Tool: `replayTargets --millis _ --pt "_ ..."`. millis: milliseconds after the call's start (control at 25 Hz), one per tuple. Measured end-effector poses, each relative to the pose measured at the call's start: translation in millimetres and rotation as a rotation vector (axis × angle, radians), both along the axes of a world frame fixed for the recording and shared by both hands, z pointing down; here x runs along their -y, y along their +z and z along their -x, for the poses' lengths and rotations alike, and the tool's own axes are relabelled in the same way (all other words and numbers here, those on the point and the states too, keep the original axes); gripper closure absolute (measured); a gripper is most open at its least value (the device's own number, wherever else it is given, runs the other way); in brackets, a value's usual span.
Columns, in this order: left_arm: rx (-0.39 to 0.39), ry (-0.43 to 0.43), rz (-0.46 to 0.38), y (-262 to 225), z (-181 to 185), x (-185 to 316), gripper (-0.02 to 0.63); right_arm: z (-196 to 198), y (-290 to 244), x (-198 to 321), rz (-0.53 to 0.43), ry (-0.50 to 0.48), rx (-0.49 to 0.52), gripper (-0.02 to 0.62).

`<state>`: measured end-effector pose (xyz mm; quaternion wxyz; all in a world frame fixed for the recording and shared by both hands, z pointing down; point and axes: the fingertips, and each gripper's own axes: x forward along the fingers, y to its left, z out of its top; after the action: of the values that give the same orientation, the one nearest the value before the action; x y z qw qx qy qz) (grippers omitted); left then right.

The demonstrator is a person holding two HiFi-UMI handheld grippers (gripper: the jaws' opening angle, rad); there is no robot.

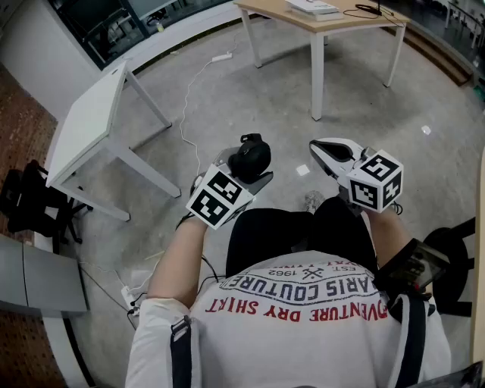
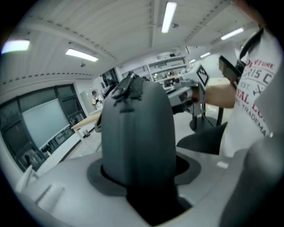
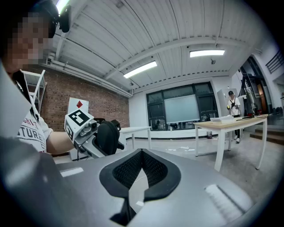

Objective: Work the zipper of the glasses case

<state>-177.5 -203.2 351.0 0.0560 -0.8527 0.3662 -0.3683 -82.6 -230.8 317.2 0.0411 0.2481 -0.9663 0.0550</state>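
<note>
The black glasses case (image 1: 250, 158) is clamped upright in my left gripper (image 1: 244, 173), held over the person's lap. In the left gripper view the case (image 2: 137, 133) fills the middle between the dark pads (image 2: 98, 175), with its zipper pull (image 2: 126, 88) at the far top end. My right gripper (image 1: 318, 148) hovers a short way to the right of the case, apart from it. Its jaws are shut with nothing between them, and the textured pads (image 3: 153, 170) meet in the right gripper view. That view also shows the case (image 3: 108, 136) off to the left.
The person sits with concrete floor below. A white table (image 1: 83, 125) stands to the left and a wooden table (image 1: 318, 23) at the back. A cable (image 1: 186, 114) runs across the floor. A black chair (image 1: 30, 201) and a grey cabinet (image 1: 38, 276) are at far left.
</note>
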Motion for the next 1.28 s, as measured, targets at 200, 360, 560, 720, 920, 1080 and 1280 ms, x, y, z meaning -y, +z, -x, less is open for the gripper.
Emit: replayTargets --millis 200,360,560,720,920,1080,1280 --pt "0.280 0.041 -0.058 9 -3 15 0.354 -10 -9 5 -0.019 -0.039 0.000 0.595" --pt "0.493 0.092 -0.073 18 1 19 0.354 -7 -7 1 -0.017 -0.063 0.024 0.594" --pt "0.663 0.153 -0.036 28 2 26 0.354 -7 -9 -1 -0.025 -0.089 0.045 0.594" --pt "0.710 0.156 -0.017 28 -1 34 0.354 -8 -13 -7 -0.024 -0.105 0.074 0.594" --pt "0.708 0.138 -0.001 27 -5 41 0.354 -3 -12 -13 -0.044 -0.125 0.067 0.594" --pt "0.721 0.121 -0.012 28 -1 49 0.354 5 -16 -16 -0.076 -0.138 0.071 0.565" --pt "0.719 0.103 -0.010 24 -7 54 0.354 12 -25 -22 -0.135 -0.136 0.048 0.513"
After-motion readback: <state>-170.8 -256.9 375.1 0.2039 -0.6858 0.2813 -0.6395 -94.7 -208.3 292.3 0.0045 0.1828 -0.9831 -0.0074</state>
